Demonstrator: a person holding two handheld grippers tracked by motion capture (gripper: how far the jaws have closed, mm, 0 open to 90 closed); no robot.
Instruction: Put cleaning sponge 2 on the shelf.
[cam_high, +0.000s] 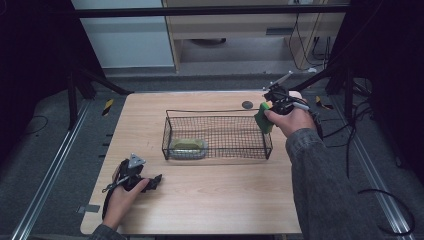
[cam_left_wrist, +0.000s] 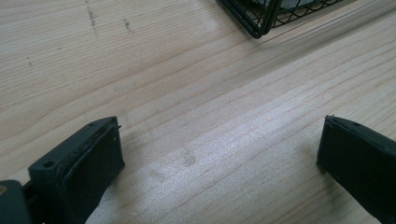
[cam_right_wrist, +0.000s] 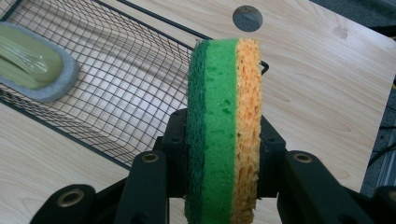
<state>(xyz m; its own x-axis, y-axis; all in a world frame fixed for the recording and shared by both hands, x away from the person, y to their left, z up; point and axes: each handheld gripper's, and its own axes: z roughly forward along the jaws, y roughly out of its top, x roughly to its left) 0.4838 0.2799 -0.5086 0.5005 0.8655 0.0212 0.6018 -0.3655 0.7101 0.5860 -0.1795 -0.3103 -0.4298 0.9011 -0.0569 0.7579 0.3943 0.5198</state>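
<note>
- High view, near edge of bench (cam_high: 210, 205): left gripper (cam_high: 156, 180) rests low at the near left corner, held in a hand (cam_high: 122, 197), pointing right along the wood.
- Left gripper view: jaws spread wide apart, nothing between them, bare wood underneath; a basket corner (cam_left_wrist: 259, 21) shows further off at the top.
- Basket (cam_high: 217, 150), black wire, sits mid-bench, its long side parallel to the near edge.
- Green pad (cam_high: 188, 146) with a grey rim lies flat inside the basket, at its left end, touching the mesh floor.
- Right gripper (cam_high: 266, 116) is at the basket's right end, toward the far right corner of the bench, raised above the wood.
- Right gripper view: jaws clamped on a sponge (cam_right_wrist: 224, 126), held on edge, dark green scrub layer left, light green middle, orange right.
- Sponge hangs over the basket's right rim, off the bench.
- Round hole (cam_right_wrist: 247, 18) in the bench lies beyond the sponge, near the far edge.
</note>
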